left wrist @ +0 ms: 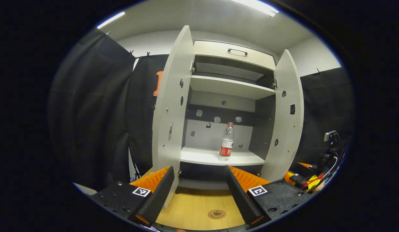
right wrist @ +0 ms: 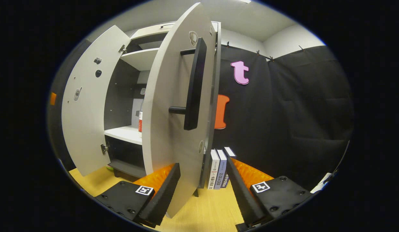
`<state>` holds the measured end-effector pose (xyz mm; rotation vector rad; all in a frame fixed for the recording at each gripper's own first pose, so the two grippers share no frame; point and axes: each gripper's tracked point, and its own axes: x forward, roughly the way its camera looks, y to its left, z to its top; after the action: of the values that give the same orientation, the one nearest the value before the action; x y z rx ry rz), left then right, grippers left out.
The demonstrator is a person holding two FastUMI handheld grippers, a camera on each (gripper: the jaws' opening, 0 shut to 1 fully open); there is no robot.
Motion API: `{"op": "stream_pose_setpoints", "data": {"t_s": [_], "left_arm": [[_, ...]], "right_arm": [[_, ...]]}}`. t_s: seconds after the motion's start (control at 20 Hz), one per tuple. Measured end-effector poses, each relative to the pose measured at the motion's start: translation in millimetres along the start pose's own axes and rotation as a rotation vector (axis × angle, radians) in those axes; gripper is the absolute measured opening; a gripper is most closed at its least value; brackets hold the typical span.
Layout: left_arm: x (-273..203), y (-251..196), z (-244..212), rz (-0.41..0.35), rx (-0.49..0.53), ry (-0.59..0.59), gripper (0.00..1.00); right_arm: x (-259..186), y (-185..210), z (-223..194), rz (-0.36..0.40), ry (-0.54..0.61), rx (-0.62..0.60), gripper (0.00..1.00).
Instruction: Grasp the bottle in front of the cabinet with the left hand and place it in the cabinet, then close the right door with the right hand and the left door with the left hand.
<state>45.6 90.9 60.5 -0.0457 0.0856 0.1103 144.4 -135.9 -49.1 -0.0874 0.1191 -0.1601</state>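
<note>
Both cabinet doors hang open. I see the water bottle (left wrist: 226,141) upright on the lower shelf (left wrist: 202,156) inside the cabinet (left wrist: 233,54), right of centre. My left gripper (left wrist: 199,190) is spread wide, empty, near the cabinet front. My right gripper (right wrist: 202,190) is spread too, w/ the right door (right wrist: 173,129) edge between its fingers, not pinched. Books (right wrist: 218,169) stand just beyond.
</note>
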Motion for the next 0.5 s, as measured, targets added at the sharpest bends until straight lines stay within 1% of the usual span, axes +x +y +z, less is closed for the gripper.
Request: {"op": "stream_pose_setpoints", "data": {"t_s": [0.05, 0.1, 0.5], "left_arm": [[-0.6, 2.4, -0.3, 0.006, -0.002, 0.0, 0.95], [-0.4, 5.3, -0.7, 0.011, -0.004, 0.0, 0.95], [3.0, 24.2, -1.5, 0.047, -0.008, 0.004, 0.95]], "right_arm": [[2.4, 4.6, 0.0, 0.012, 0.0, 0.001, 0.95], [5.6, 9.8, -0.9, 0.022, 0.003, -0.002, 0.88], [34.3, 35.2, -2.8, 0.046, 0.01, -0.014, 0.87]]}}
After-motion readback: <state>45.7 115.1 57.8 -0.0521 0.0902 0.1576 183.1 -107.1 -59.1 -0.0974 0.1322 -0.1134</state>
